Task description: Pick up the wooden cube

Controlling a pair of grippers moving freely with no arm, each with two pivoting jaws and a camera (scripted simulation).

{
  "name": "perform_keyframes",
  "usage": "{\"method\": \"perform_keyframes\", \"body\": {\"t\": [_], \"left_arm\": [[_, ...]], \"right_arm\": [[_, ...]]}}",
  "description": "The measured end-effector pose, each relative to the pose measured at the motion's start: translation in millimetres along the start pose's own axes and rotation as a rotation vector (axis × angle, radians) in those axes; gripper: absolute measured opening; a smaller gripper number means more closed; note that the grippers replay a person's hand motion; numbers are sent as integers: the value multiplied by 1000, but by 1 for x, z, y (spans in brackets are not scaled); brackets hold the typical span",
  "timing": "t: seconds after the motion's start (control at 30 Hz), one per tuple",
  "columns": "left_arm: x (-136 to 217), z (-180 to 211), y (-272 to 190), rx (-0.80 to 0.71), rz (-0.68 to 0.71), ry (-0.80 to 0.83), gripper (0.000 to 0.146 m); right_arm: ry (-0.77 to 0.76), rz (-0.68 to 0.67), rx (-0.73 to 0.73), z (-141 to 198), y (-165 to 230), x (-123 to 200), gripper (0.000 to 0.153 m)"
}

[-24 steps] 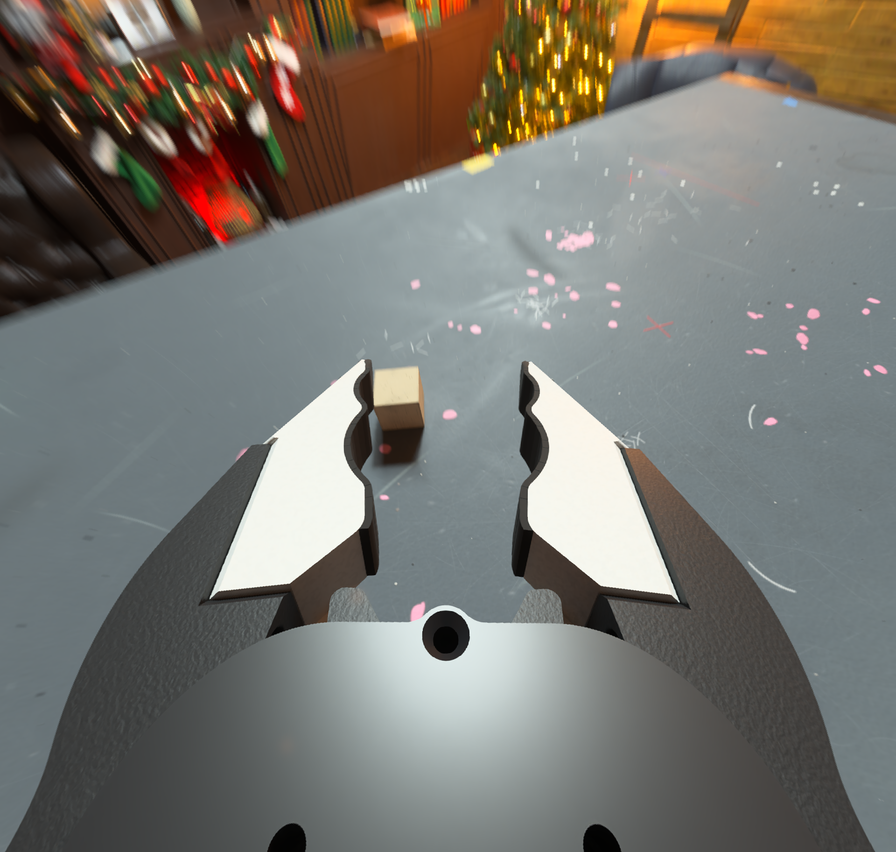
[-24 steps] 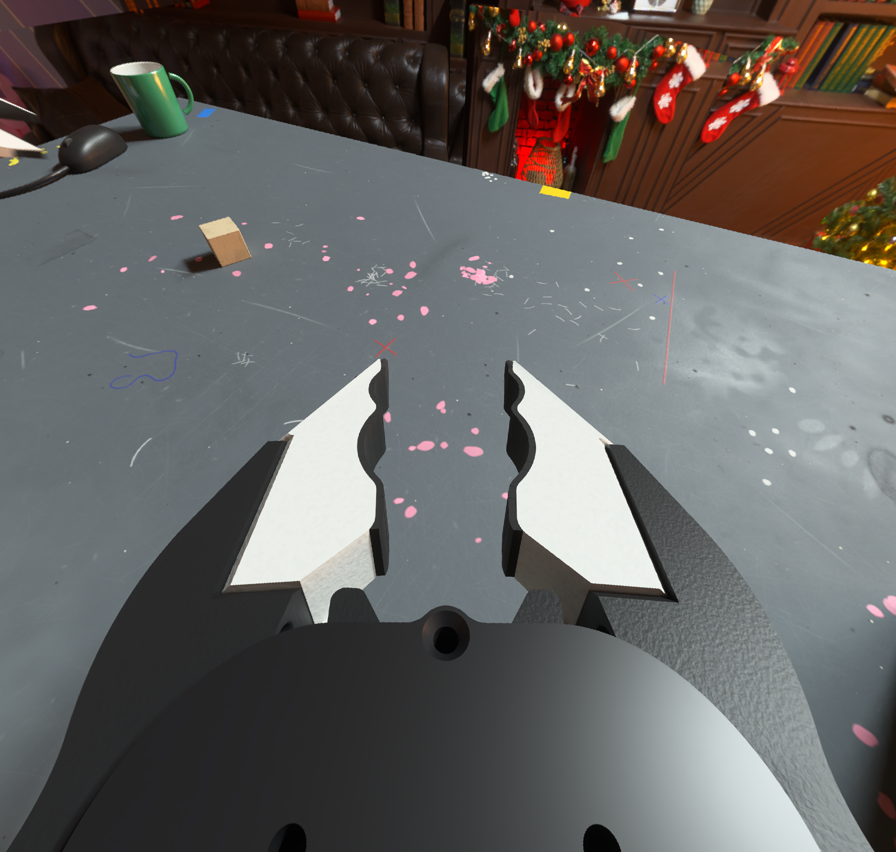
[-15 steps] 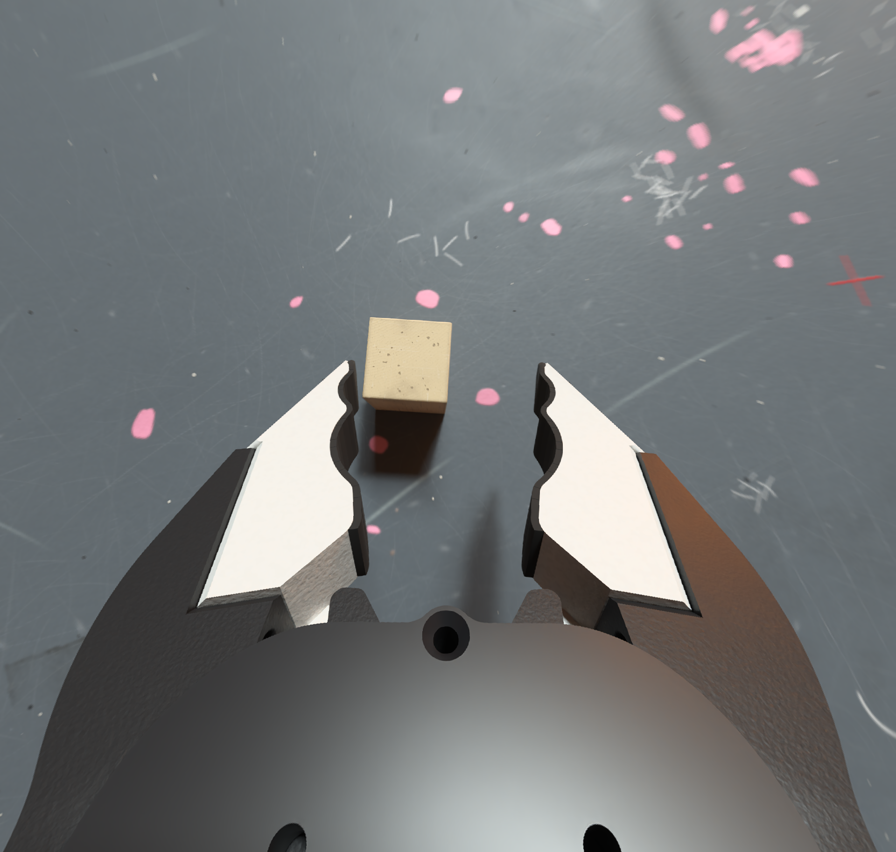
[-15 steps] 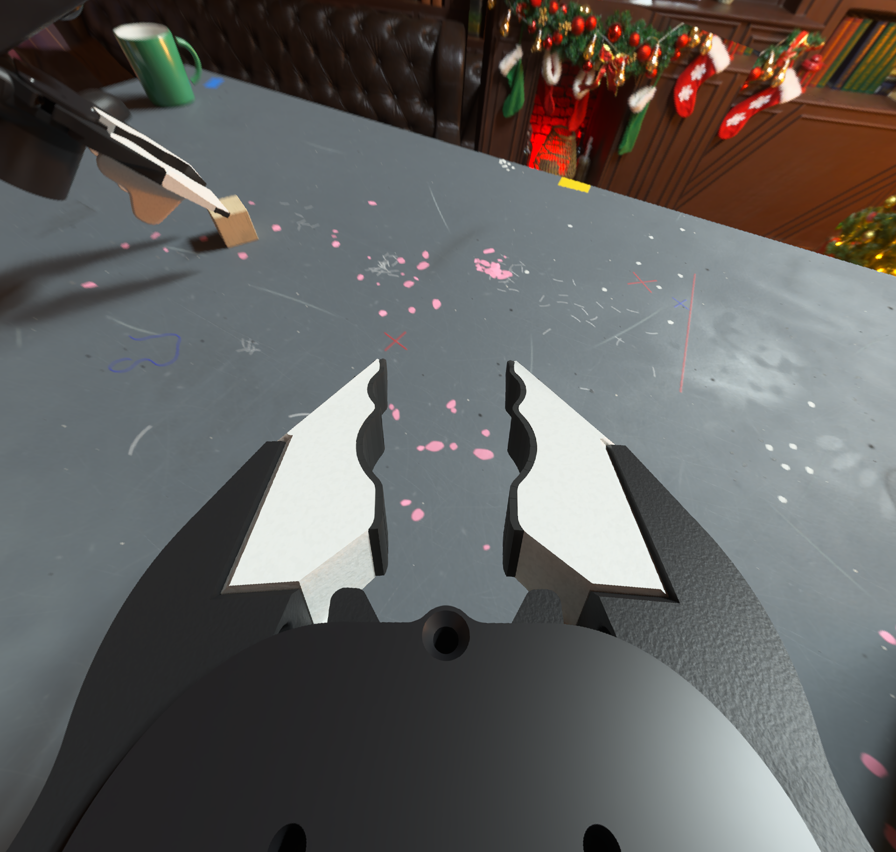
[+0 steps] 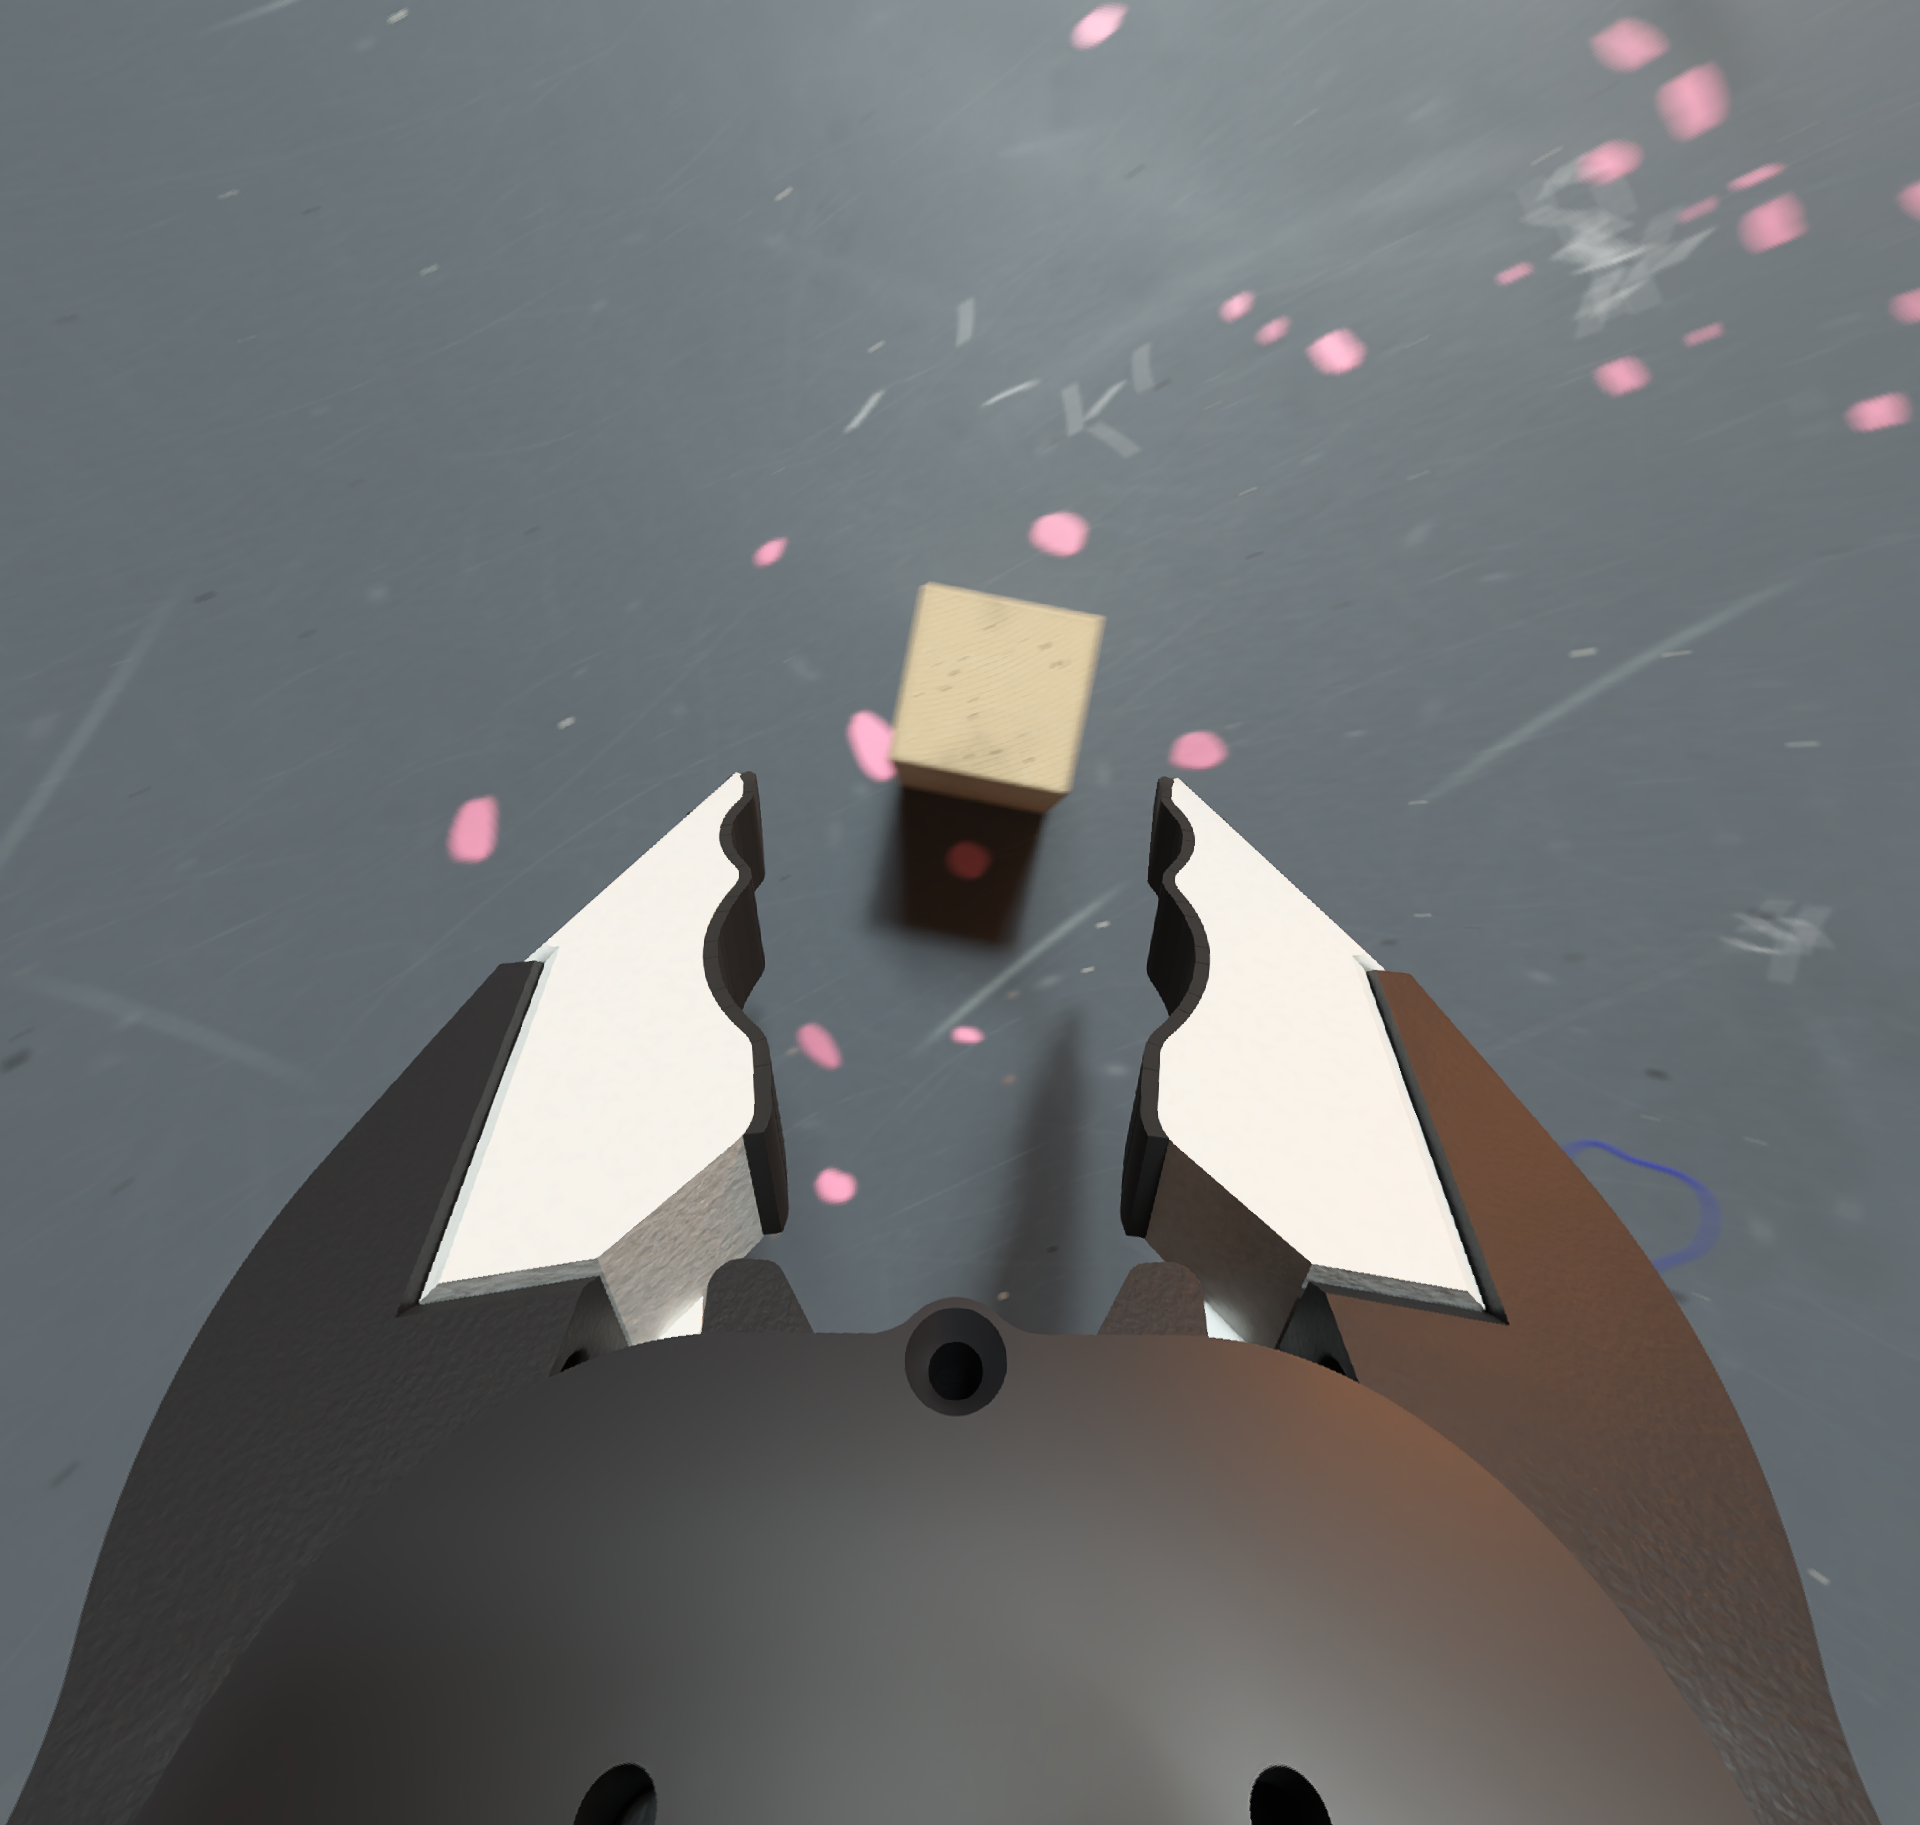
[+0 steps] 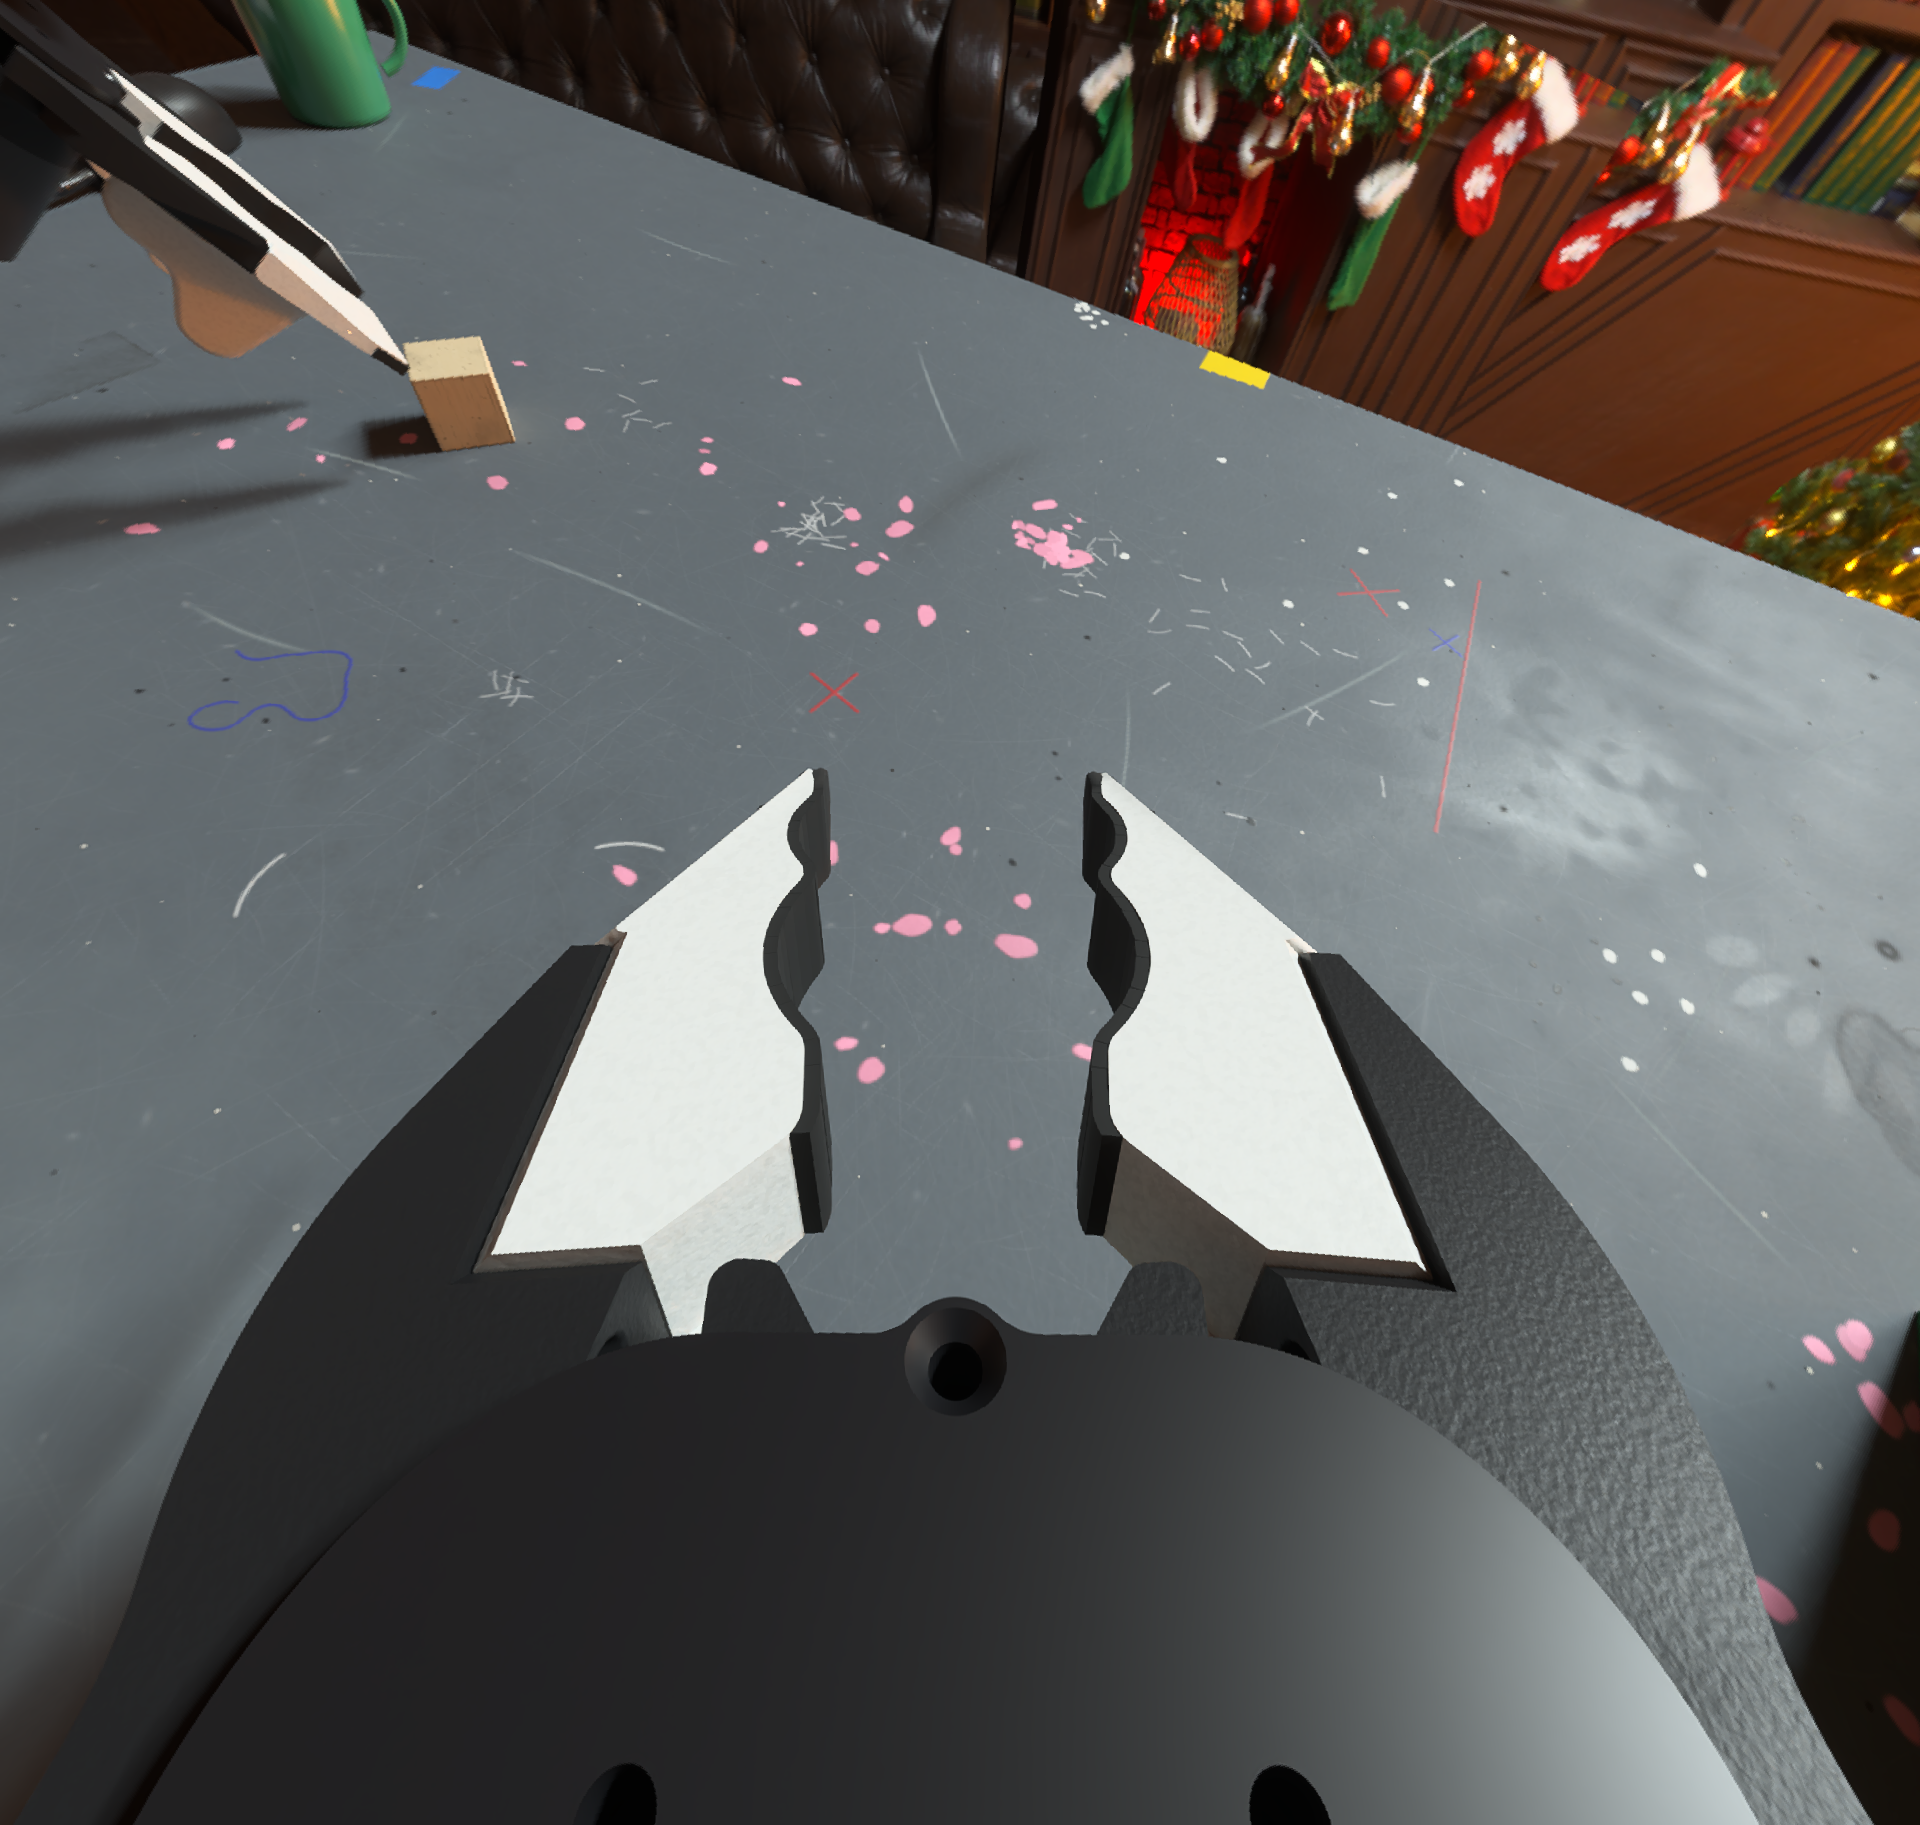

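Note:
The wooden cube (image 5: 992, 700) is small and pale tan and rests on the grey table (image 5: 416, 321). In the left wrist view it lies just beyond the tips of my open left gripper (image 5: 954, 788), roughly centred between the fingers, which point steeply down at it. In the right wrist view the cube (image 6: 457, 391) sits at the far left, with the left gripper's fingers (image 6: 312, 289) slanting down to its near top edge. My right gripper (image 6: 954, 783) is open and empty, hovering over the middle of the table, far from the cube.
A green mug (image 6: 307, 25) stands at the table's far left corner, and a dark mouse-like object (image 6: 197, 102) lies beside it. A dark leather sofa (image 6: 727, 30) and a decorated fireplace (image 6: 1226, 217) lie beyond the far edge. Pink paint specks dot the table.
My left gripper has tilted down over the cube and shifted so the cube lies centred ahead of the fingertips instead of beside the left finger. The right gripper has barely moved.

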State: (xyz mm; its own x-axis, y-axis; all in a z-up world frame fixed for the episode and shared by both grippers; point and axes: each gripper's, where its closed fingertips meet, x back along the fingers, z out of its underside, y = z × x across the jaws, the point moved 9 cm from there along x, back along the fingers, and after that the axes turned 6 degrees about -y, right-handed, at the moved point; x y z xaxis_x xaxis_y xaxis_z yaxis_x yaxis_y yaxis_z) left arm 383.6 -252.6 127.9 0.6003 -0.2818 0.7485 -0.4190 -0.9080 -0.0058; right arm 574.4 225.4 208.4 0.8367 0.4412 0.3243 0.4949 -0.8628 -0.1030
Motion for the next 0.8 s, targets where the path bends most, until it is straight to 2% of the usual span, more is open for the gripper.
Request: {"method": "perform_keyframes", "body": {"t": [0.07, 0.13, 0.23, 0.37, 0.47, 0.53, 0.67, 0.8], "left_arm": [[2, -2, -3, 21, 105, -41, 75], [-2, -3, -6, -27, 151, -22, 74], [-13, -3, -10, -83, 120, 60, 74], [-30, -9, -17, 12, 60, 91, 66], [-39, -11, -20, -11, -16, 120, 59], [-40, -10, -21, -53, -12, 127, 44], [-22, -6, -21, -135, -1, 69, 44], [38, -3, -38, -248, 78, -224, 44]], "right_arm": [[-4, -7, 9, -1, 2, 1, 49], [-2, -10, 20, -2, 5, 2, 49], [1, -21, 41, -2, 8, 4, 49], [10, -15, 77, -2, 11, 3, 49], [16, -13, 94, -2, 12, 2, 49], [19, -10, 102, -2, 13, 3, 48], [6, -54, 96, -2, 19, 2, 48], [26, -192, 35, 1, 35, -6, 51]]}}
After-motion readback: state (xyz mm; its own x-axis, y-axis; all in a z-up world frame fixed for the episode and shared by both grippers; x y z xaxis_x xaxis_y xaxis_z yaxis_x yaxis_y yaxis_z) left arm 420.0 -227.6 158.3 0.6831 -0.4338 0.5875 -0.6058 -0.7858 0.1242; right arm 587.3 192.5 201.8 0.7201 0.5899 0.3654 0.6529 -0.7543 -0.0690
